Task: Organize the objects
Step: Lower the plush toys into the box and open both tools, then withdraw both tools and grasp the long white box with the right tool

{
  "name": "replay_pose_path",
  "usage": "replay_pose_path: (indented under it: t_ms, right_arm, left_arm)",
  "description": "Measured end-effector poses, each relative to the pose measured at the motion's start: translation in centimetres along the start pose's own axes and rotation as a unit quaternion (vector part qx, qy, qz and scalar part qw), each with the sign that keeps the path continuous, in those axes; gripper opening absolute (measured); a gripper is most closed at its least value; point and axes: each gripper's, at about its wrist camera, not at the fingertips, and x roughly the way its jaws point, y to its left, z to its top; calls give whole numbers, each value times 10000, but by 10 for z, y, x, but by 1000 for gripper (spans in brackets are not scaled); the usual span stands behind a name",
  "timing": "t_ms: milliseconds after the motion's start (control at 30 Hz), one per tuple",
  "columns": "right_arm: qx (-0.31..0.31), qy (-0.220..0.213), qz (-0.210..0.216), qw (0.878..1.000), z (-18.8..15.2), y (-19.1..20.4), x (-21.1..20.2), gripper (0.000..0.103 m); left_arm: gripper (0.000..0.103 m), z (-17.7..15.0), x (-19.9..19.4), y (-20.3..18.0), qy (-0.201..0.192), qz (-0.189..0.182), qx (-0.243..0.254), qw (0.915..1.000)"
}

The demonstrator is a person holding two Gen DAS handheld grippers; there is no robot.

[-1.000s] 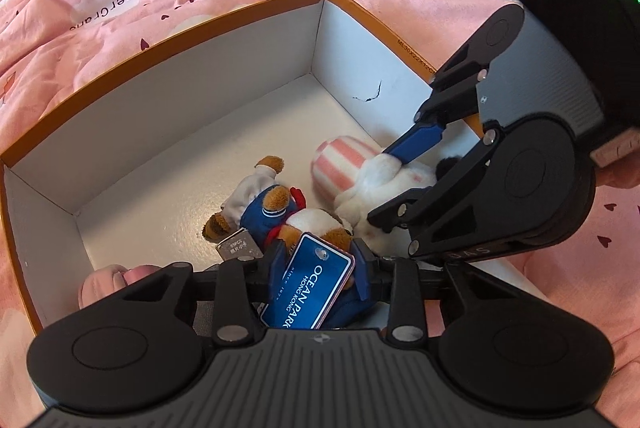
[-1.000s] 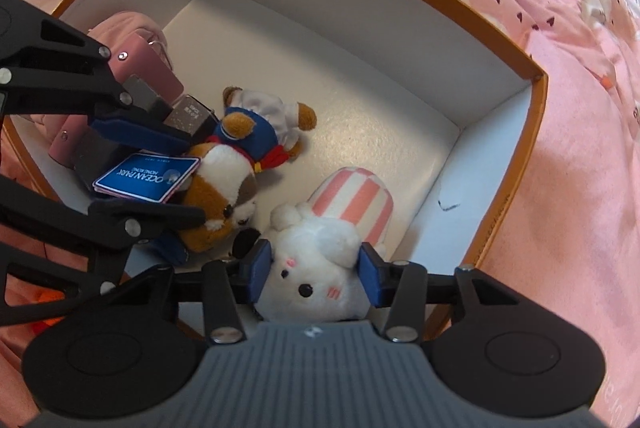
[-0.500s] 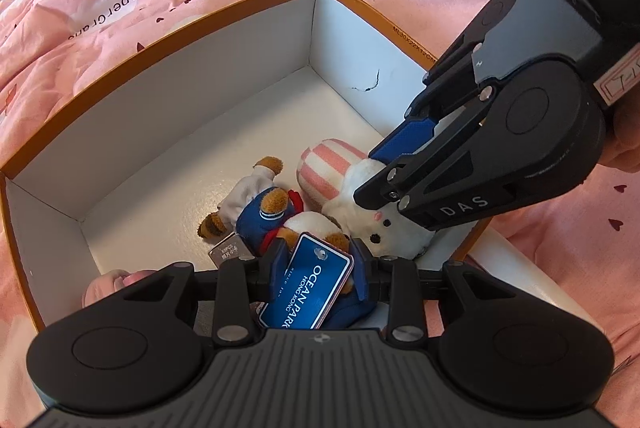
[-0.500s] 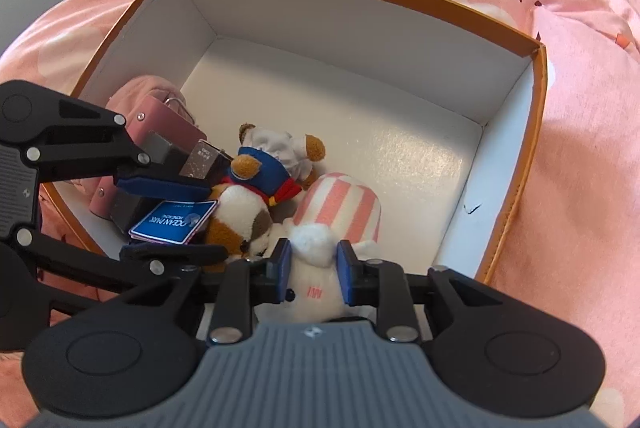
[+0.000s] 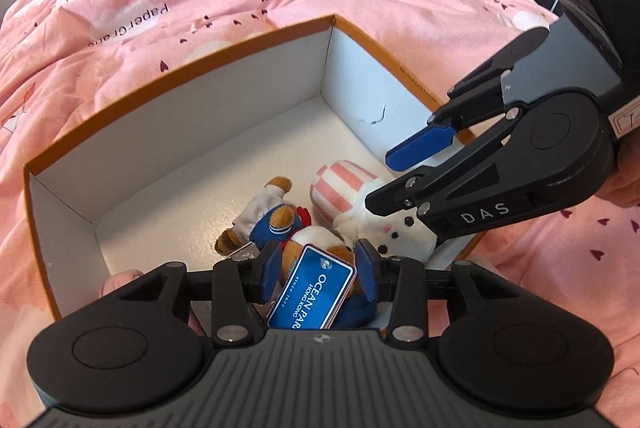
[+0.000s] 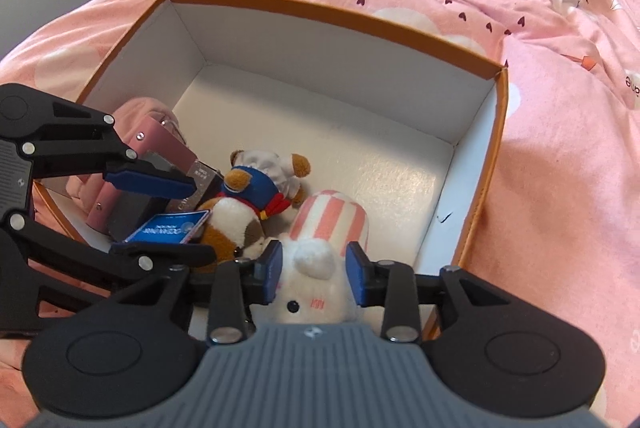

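Behind left tongs (image 6: pixel 160 216), pink pouch (image 6: pixel 160 138), R view only

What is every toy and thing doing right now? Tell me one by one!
Box: open, no lid, on the pink blanket.
Bear: lying on its side in the box.
Bunny: lying in the box between the right gripper's pads, not squeezed.
Blue tag: tilted, between the left gripper's pads, untouched.
Pink case: lying in the box corner.
Both grippers: open, jaws just opened wider.
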Motion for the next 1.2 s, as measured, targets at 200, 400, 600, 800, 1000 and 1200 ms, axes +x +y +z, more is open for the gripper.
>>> replay_pose_path:
  t_ms: [200, 400, 600, 800, 1000, 1200]
  right_arm:
    - [212, -303, -72, 9993, -13, 10, -28, 37]
    - [454, -653, -206, 9966, -43, 28, -63, 37]
    - [869, -914, -311, 9915, -80, 46, -82, 38]
    - [1565, -787, -607, 9827, -118, 47, -72, 42]
    - [2055, -517, -475, 9761, -148, 53, -59, 42]
    - [2064, -364, -486, 9766, -157, 57, -51, 49]
  left_arm:
    - [46, -7, -34, -7, -382, -94, -183, 9991]
    - [46, -26, -61, -15, -516, -270, -397, 9975]
    - [46, -52, -68, -29, -381, -631, -539, 9958]
    - [46, -81, -42, -47, 120, -1160, -620, 9912]
    - [51, -96, -23, -61, 535, -1551, -893, 9824]
    - [64, -96, -18, -75, 780, -1612, -723, 9812]
